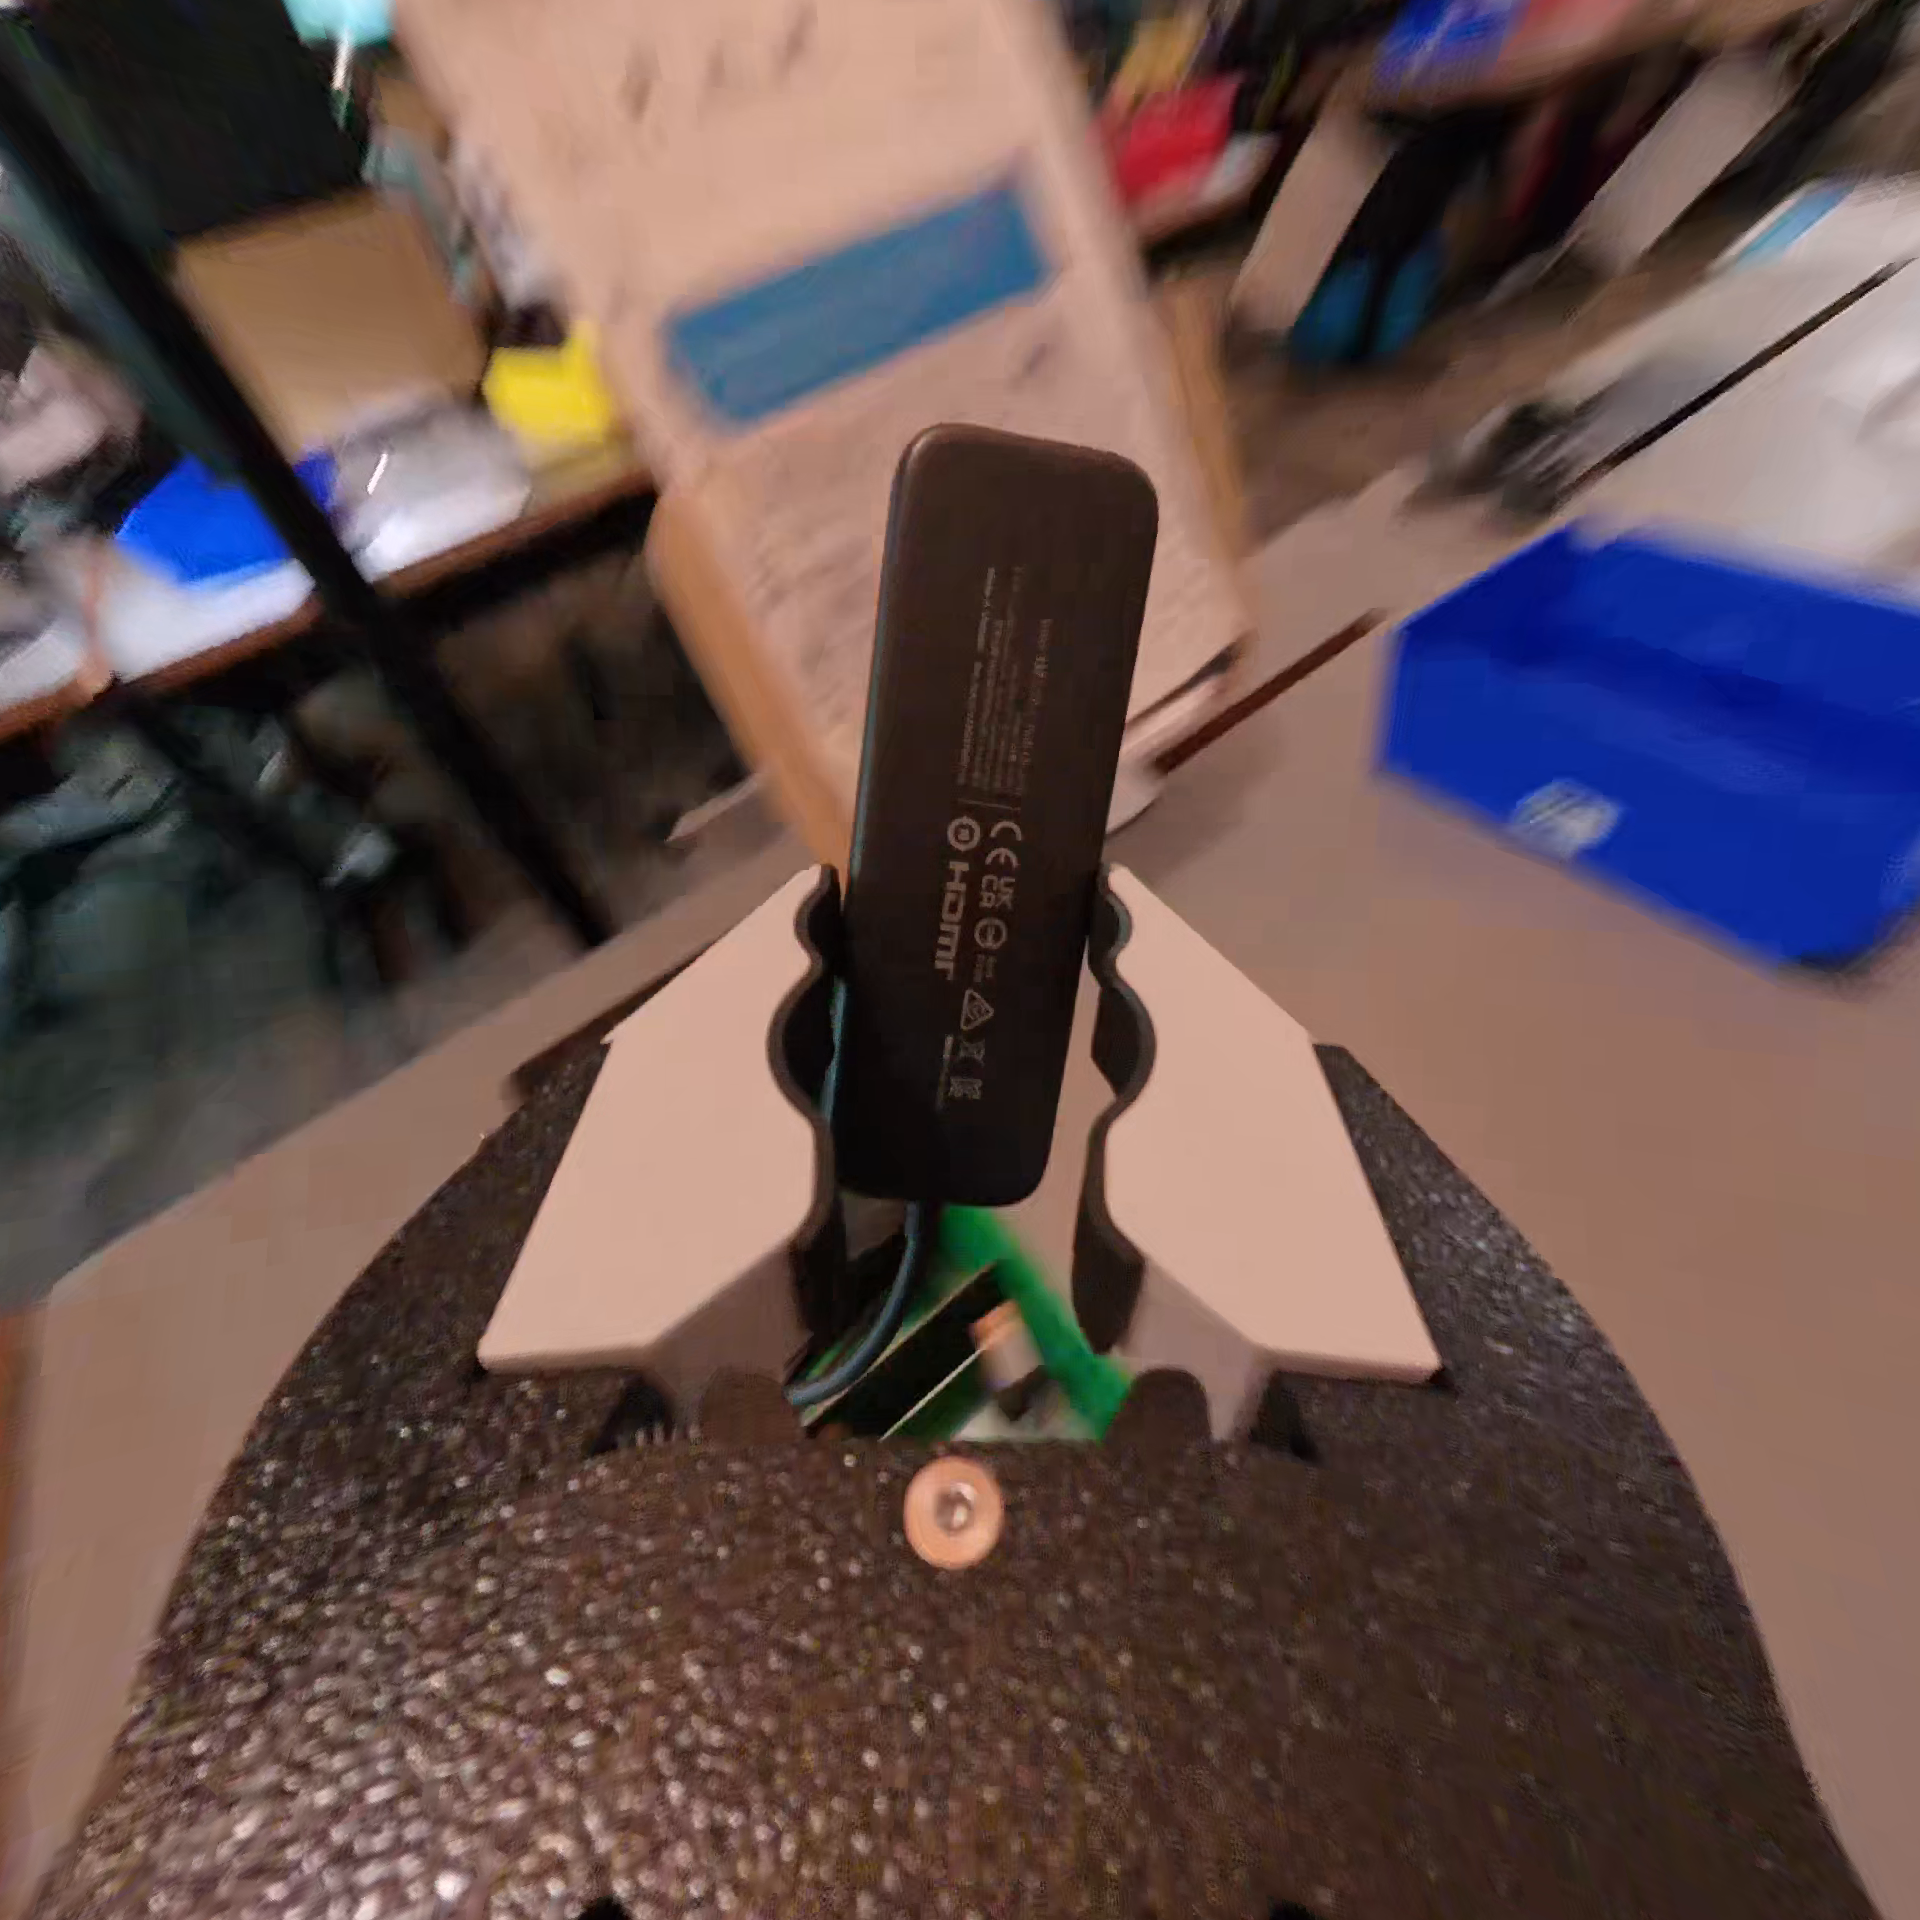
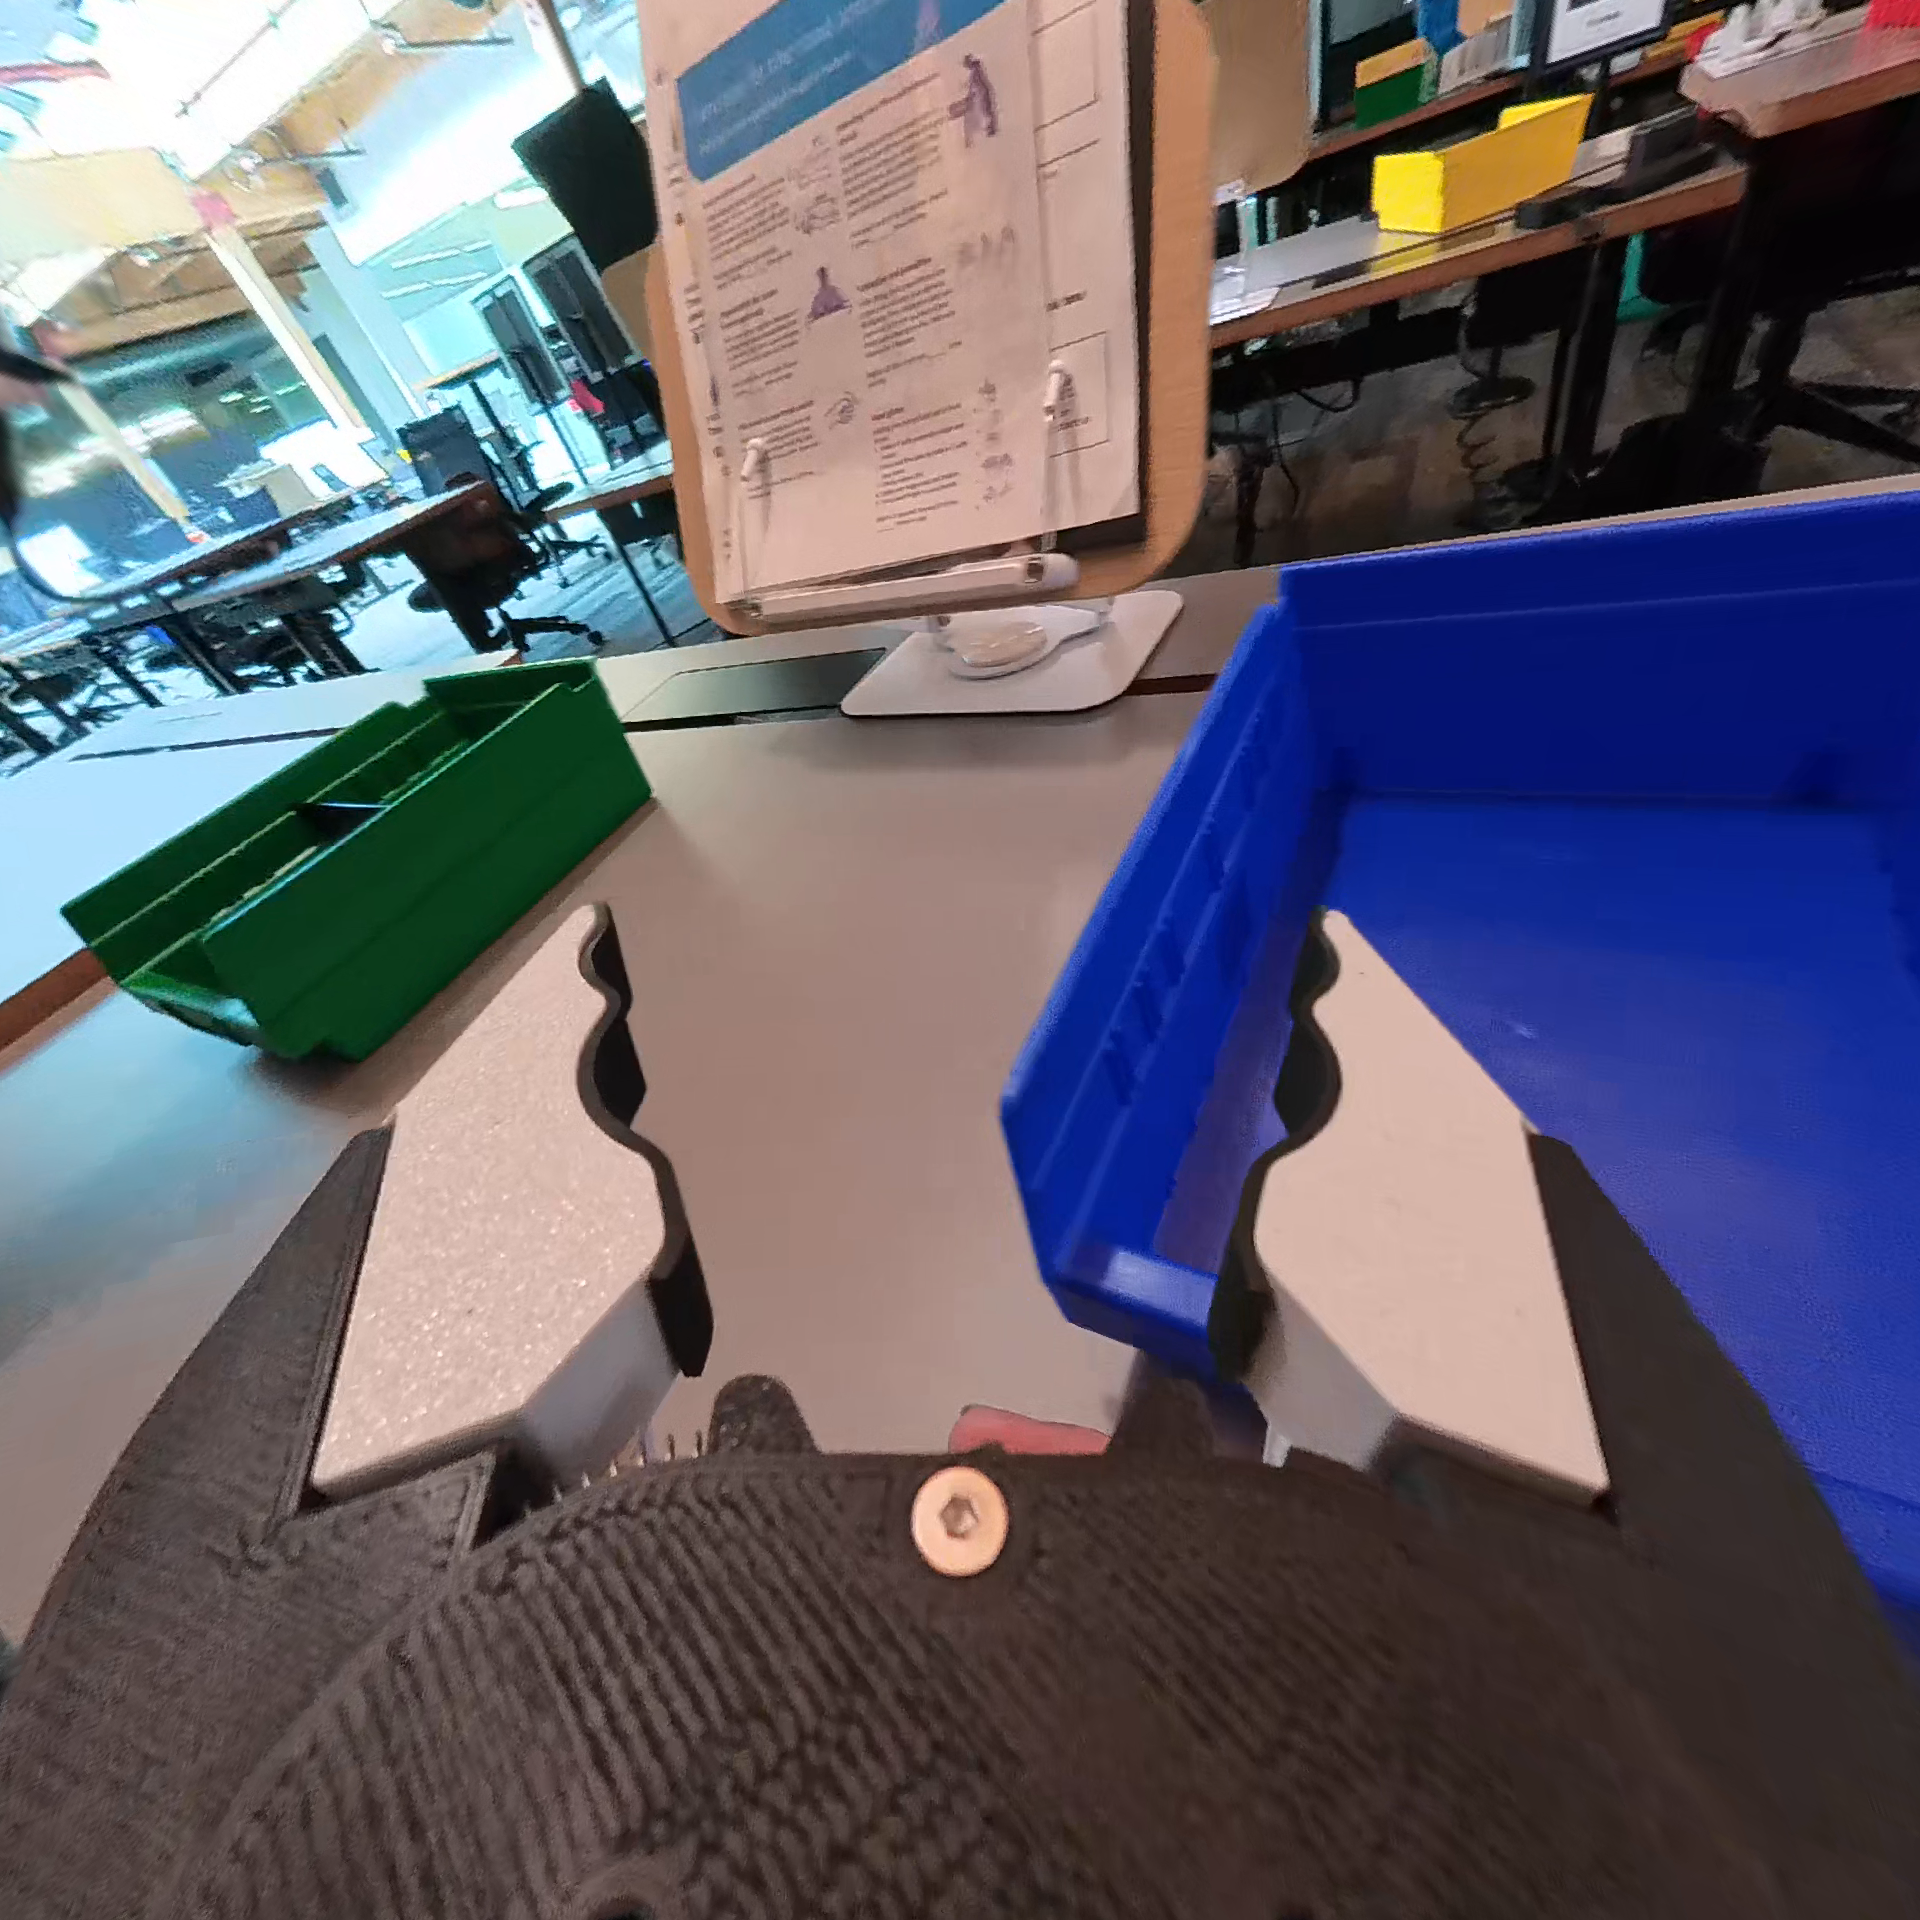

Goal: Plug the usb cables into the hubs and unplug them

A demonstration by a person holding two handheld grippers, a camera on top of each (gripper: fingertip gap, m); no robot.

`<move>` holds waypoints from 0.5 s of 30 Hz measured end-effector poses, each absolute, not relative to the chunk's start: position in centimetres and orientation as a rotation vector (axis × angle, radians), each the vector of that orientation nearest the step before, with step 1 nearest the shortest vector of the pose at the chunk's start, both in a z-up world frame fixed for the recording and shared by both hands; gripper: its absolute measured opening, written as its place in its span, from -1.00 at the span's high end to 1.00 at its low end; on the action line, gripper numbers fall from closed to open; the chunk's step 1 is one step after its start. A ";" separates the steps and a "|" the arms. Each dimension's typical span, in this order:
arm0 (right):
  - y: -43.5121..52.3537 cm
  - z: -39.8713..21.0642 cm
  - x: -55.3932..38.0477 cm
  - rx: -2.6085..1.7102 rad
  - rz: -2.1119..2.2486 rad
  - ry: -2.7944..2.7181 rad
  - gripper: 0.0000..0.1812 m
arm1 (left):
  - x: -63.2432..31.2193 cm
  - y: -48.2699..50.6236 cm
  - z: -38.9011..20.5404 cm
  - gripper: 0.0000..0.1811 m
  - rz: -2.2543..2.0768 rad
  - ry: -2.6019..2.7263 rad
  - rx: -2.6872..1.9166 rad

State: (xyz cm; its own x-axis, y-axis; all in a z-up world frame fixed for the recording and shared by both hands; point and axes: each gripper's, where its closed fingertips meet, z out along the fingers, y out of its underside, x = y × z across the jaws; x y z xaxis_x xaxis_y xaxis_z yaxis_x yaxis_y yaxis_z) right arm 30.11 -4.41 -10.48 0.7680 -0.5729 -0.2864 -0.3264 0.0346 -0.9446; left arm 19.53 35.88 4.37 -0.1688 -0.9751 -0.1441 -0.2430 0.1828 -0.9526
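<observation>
Left claw (image 1: 966, 997) pinched a black hub (image 1: 997, 810) upright between its fingers, the hub's cable (image 1: 894, 1288) trailing below. Right claw (image 2: 956, 1122) spread wide, holding nothing, over grey bench (image 2: 852, 935). Blue bin (image 2: 1558, 883) just right; green bin (image 2: 364, 883) farther left.
</observation>
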 end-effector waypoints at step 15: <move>6.6 -7.8 13.6 -1.568 0.123 0.082 0.02 | 12.3 6.5 -11.8 0.49 -1.753 2.221 -0.666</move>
